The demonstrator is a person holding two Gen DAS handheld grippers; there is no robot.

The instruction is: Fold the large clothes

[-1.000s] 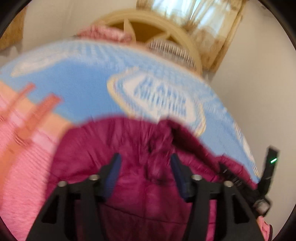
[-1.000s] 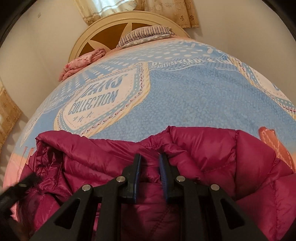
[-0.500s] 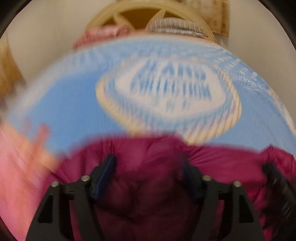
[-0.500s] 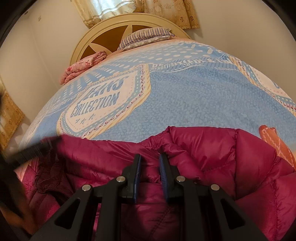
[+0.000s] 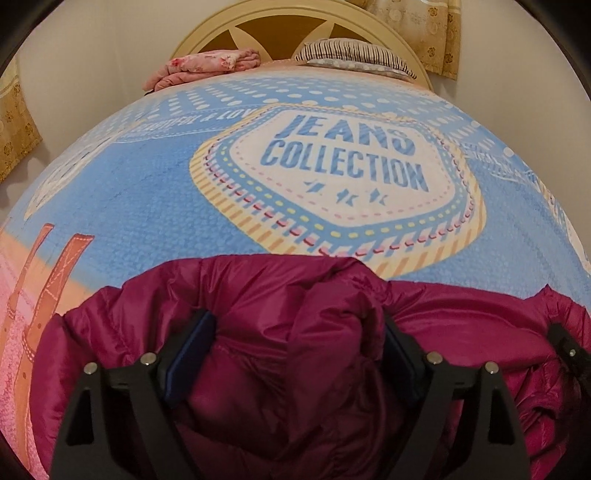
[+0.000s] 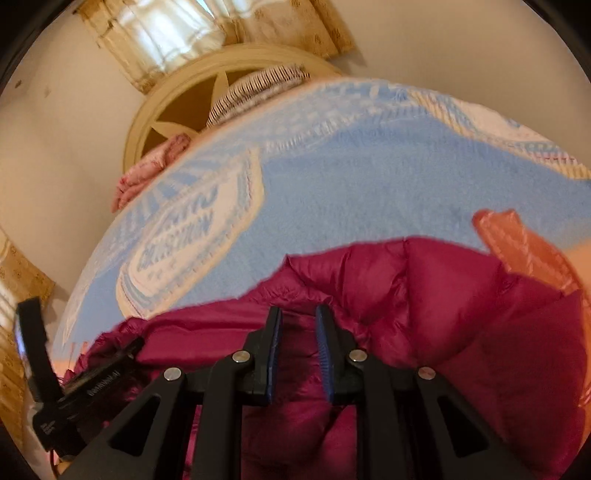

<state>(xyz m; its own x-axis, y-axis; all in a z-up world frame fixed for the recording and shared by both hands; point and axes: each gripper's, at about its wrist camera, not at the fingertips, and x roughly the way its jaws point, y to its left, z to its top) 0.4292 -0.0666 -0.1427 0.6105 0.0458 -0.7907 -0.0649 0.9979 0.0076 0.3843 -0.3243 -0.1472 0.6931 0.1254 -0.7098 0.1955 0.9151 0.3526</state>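
My left gripper (image 5: pixel 295 354) is over the near edge of the bed, its jaws opening wide, and a puffy fold of the magenta down jacket (image 5: pixel 258 302) bulges up between the blue pads (image 5: pixel 190 350); the pads stand clear of the fabric on both sides, so nothing is pinched there. In this left view the jacket fills everything from eight o'clock round to four o'clock, lying on the blue bedspread (image 5: pixel 147 192). At twelve o'clock I see the cream headboard (image 5: pixel 207 33), with a folded pink blanket (image 5: pixel 203 68) at eleven and a striped pillow (image 5: pixel 351 55) at one. The "JEANS COLLECTION" badge (image 5: pixel 343 166) sits just past the jacket's far edge.

Over to my right gripper (image 6: pixel 298 354): the picture is blurred, the jaws are closing and already narrow, and a ridge of the jacket runs up between them. I cannot tell whether the pads press on it. The jacket spreads from six o'clock out to three. At eight o'clock the black body of the left gripper shows beside the jacket's left end.
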